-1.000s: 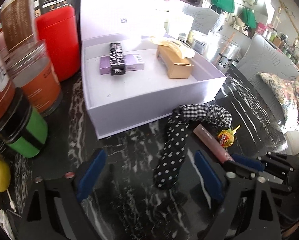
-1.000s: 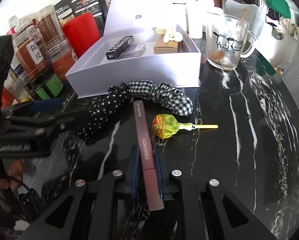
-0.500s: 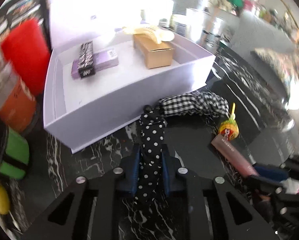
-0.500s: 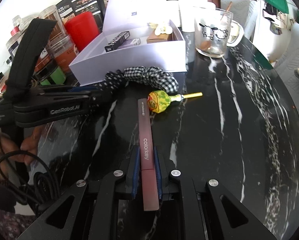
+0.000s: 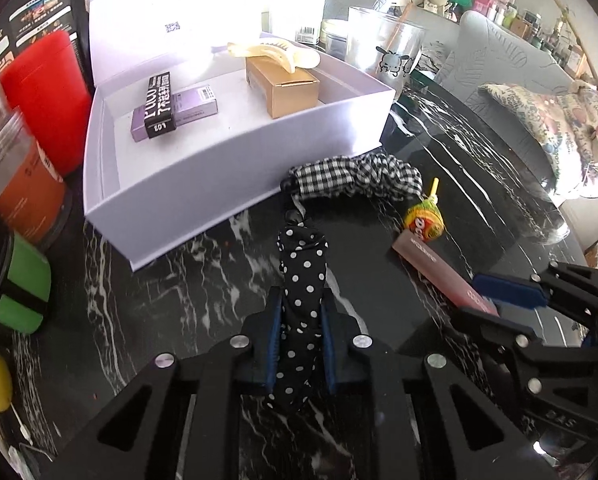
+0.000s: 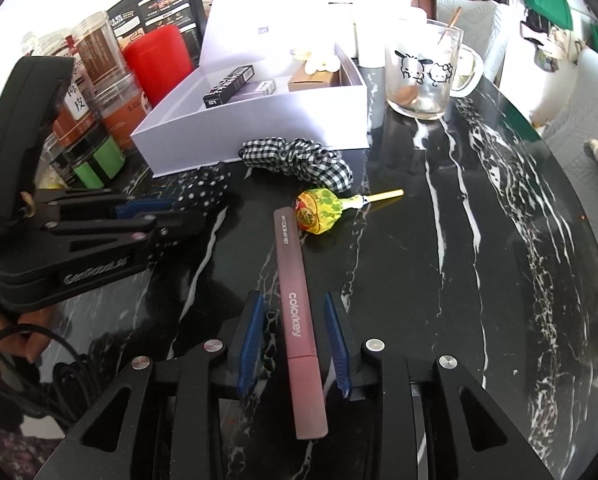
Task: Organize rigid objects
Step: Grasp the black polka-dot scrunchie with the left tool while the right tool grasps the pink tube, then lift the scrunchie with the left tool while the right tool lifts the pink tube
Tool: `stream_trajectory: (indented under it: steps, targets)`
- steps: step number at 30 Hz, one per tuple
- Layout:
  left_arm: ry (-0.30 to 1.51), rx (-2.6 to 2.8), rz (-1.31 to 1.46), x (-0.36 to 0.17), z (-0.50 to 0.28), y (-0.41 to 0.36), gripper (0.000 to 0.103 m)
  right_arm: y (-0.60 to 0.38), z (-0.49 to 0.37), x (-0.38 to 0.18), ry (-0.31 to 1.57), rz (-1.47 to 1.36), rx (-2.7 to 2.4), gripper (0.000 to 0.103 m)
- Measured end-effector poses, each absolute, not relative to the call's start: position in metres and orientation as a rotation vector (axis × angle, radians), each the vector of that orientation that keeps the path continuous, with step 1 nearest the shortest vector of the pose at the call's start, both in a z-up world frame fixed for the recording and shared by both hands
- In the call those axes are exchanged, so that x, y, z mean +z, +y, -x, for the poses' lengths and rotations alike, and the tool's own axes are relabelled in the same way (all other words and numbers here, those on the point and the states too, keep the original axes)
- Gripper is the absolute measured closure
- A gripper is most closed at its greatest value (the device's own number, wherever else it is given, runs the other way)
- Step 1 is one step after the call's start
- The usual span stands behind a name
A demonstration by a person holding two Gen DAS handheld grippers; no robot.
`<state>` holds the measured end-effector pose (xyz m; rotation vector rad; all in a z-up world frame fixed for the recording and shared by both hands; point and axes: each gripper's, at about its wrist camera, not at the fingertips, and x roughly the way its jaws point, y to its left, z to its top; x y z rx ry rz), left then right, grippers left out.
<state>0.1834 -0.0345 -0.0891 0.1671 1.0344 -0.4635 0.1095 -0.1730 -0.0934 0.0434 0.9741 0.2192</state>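
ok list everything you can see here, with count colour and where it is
box: 1, white, open, back left of table
small cartons in box: 3, black, purple, tan
hair clip: 1, cream, on tan carton
scrunchies: 2, checked and polka-dot, before box
lipstick tube: 1, mauve, on table
lollipop: 1, yellow wrapper, by tube tip
mug: 1, clear glass, right of box
jars: several, left of box
left gripper: shut on polka-dot scrunchie
right gripper: opening, tube between jaws

Daylight from beyond jaws: box lid (image 5: pixel 155 20) blown out, glare on glossy table (image 6: pixel 479 240). Focus sharp. Fisheye bending, dark corners.
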Motion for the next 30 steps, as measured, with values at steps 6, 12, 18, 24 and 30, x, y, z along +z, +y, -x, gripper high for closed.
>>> stream_trajectory:
  steps: [6, 12, 18, 24, 30]
  targets:
    - [1.028, -0.443, -0.166, -0.087, -0.176, -0.028, 0.085, -0.169, -0.108, -0.095, 0.97, -0.025, 0.242, 0.089]
    - [1.028, -0.453, -0.153, -0.085, -0.172, -0.025, 0.085, -0.167, -0.102, -0.09, 0.956, -0.039, 0.263, 0.09]
    - [1.016, -0.449, -0.144, -0.081, -0.164, -0.02, 0.085, -0.163, -0.094, -0.086, 0.944, -0.047, 0.269, 0.09]
    - [0.989, -0.434, -0.14, -0.074, -0.155, -0.016, 0.085, -0.159, -0.086, -0.079, 0.922, -0.045, 0.278, 0.09]
    - [0.965, -0.417, -0.126, -0.066, -0.145, -0.009, 0.085, -0.155, -0.077, -0.071, 0.901, -0.03, 0.282, 0.09]
